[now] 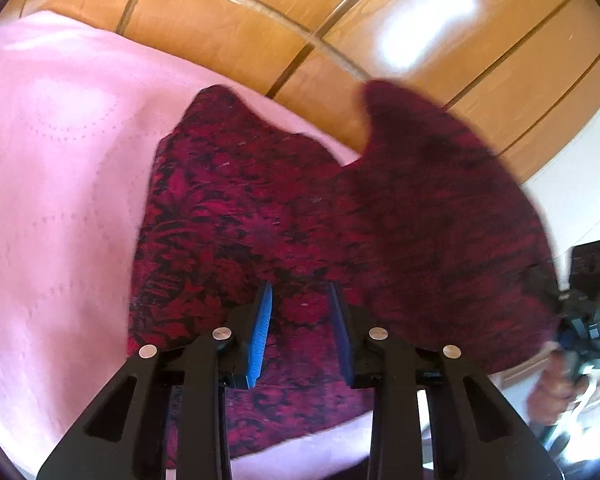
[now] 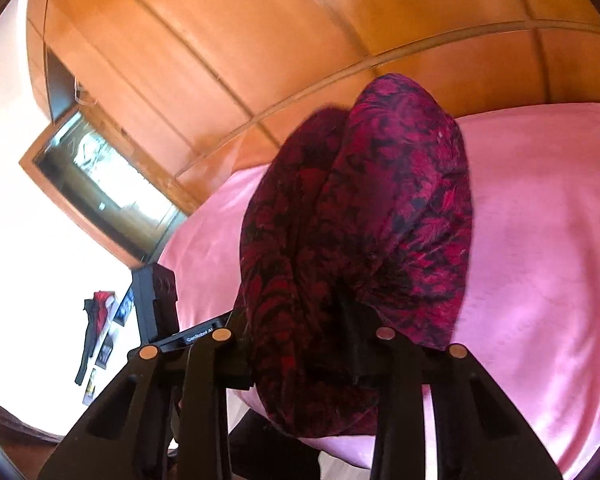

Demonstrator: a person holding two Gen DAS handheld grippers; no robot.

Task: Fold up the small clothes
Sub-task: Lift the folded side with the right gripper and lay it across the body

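A dark red patterned garment (image 1: 236, 216) lies on a pink bedspread (image 1: 60, 200) in front of a wooden wardrobe (image 1: 228, 28), its right side lifted off the bed in mid-fold. The right gripper (image 2: 300, 344) is clenched on a bunched edge of the cloth, which drapes over and hides its fingers as a person's hand (image 1: 556, 384) carries it from the right. The left gripper (image 1: 300, 328) sits low over the garment's near edge, its blue pads (image 1: 260, 344) standing a little apart with fabric lying between them; whether they pinch it cannot be told. The step appears to be bringing the lifted half across onto the flat half. Doing it well likely means the left gripper pinning the near edge while the right sweeps over evenly, so edges meet and no slack bunches beneath.
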